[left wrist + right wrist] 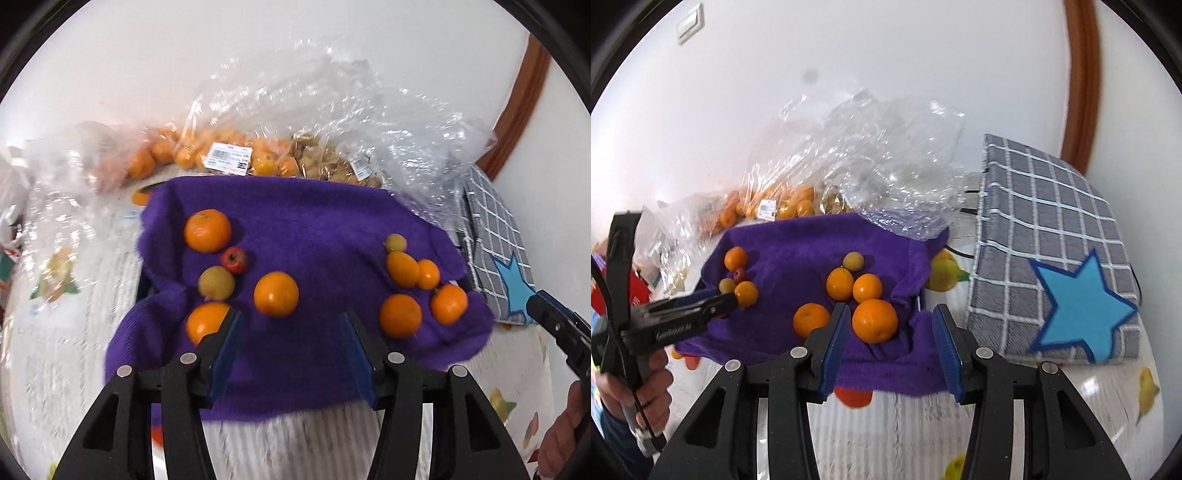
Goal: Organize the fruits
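Resting on fuzzy purple cloth [306, 229], round glossy oranges [276, 294]; both grippers' fingers [227, 354] released, grasping nothing.

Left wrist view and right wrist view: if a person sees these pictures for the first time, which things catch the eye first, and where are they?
The purple towel in the middle stands out first, with bright oranges in two loose groups, such as one large orange at its far left. Behind it, against the white wall, lie crumpled clear plastic bags with more fruit inside. At the right sits a grey checked box with a blue star.
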